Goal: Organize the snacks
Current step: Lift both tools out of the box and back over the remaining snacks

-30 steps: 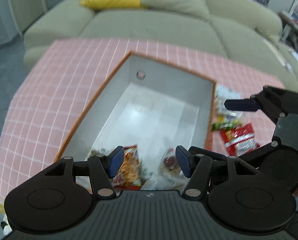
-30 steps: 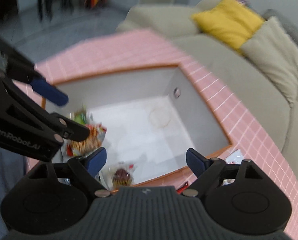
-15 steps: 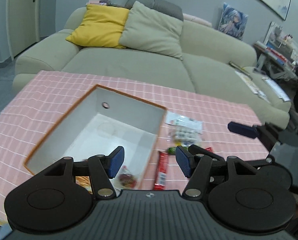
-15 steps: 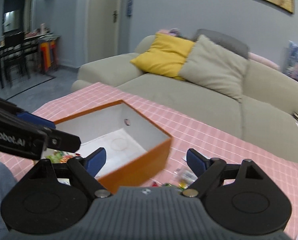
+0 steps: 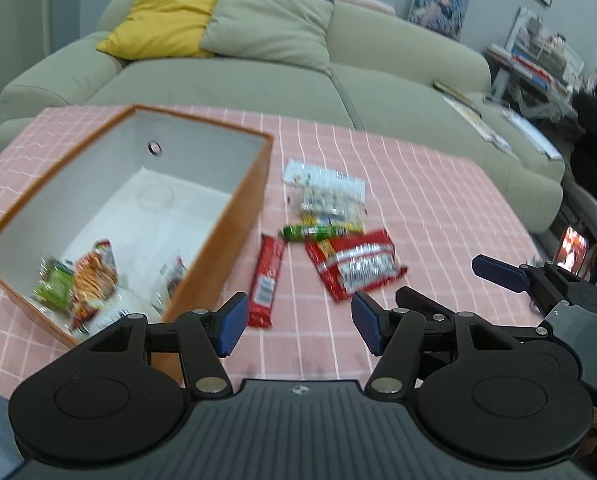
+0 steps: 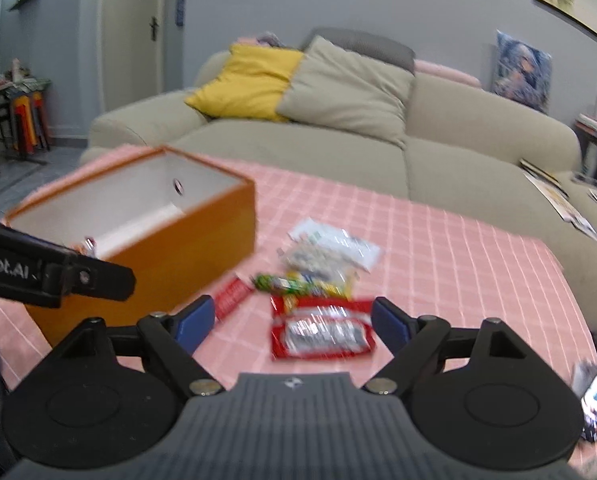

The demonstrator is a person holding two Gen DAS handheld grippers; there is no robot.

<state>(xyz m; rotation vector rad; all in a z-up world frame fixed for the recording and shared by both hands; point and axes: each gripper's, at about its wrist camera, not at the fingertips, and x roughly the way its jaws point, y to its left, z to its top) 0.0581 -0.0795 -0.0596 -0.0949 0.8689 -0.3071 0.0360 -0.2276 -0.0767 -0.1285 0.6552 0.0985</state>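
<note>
An orange box (image 5: 234,236) (image 6: 186,248) with a white inside stands on the pink checked tablecloth (image 5: 418,208) and holds several snack packets (image 5: 82,276). To its right lie a red bar (image 5: 267,276) (image 6: 231,296), a green packet (image 5: 318,232) (image 6: 286,283), a red-and-silver bag (image 5: 354,264) (image 6: 322,332) and a clear bag of small sweets (image 5: 330,192) (image 6: 326,252). My left gripper (image 5: 296,326) is open and empty, just this side of the red bar. My right gripper (image 6: 294,324) is open with jaws closing slightly, hovering before the red-and-silver bag, nothing gripped.
A beige sofa (image 5: 258,80) with a yellow cushion (image 5: 158,20) and a beige cushion (image 5: 270,20) runs behind the table. A cluttered shelf (image 5: 538,56) and a seated person (image 5: 594,120) are at the far right. Chairs stand at the far left (image 6: 2,120).
Both grippers have pulled back from over the box and swung right, toward the loose snacks on the cloth. The box has slid to the left in both views.
</note>
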